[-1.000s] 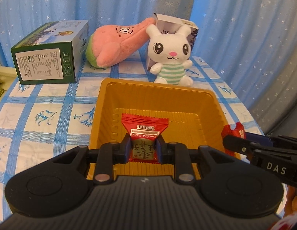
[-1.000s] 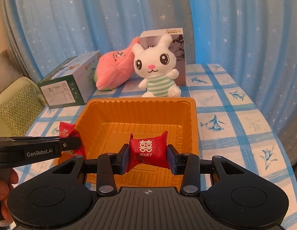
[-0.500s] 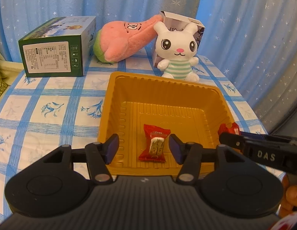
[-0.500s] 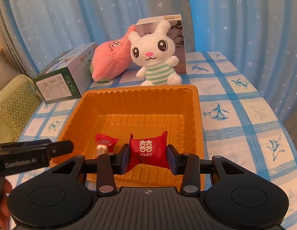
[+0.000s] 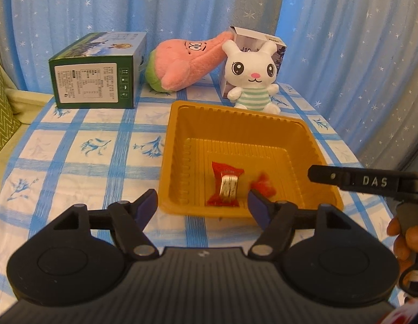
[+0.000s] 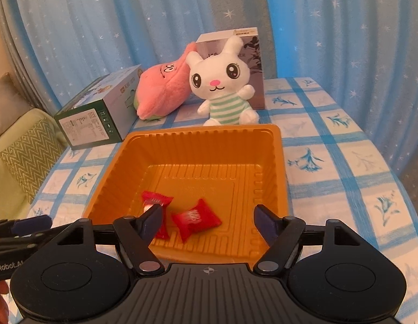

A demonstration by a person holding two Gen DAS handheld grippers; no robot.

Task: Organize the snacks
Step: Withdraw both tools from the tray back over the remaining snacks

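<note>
Now two red candies lie loose on the floor of the orange tray (image 6: 282, 162), toward its near wall. The left gripper (image 5: 203, 202) is spreading its jaws with nothing pinched; the twist candy (image 5: 225, 185) lies past the tips, inside the tray, seen in the gap between them. The right gripper (image 6: 207, 216) is opening too, pads pressing nothing; the pillow candy (image 6: 196, 220) lies in the tray just beyond its tips, and the twist candy (image 6: 156, 202) is next to it, partly hidden behind the left finger (image 6: 152, 220).

Tray: thin moulded plastic, square, ribbed walls and floor, glossy. Twist candy: crinkly red foil, zigzag ends, pale label in the middle. Pillow candy: flat puffy red packet, white print, blurred in the left view.

Behind the tray: white plush rabbit (image 6: 222, 81) in a green-striped top, just at the far rim; pink plush (image 6: 163, 91) and green carton (image 6: 93, 118) to the tray's far left. Checked blue-white cloth (image 6: 330, 167) under the tray.
</note>
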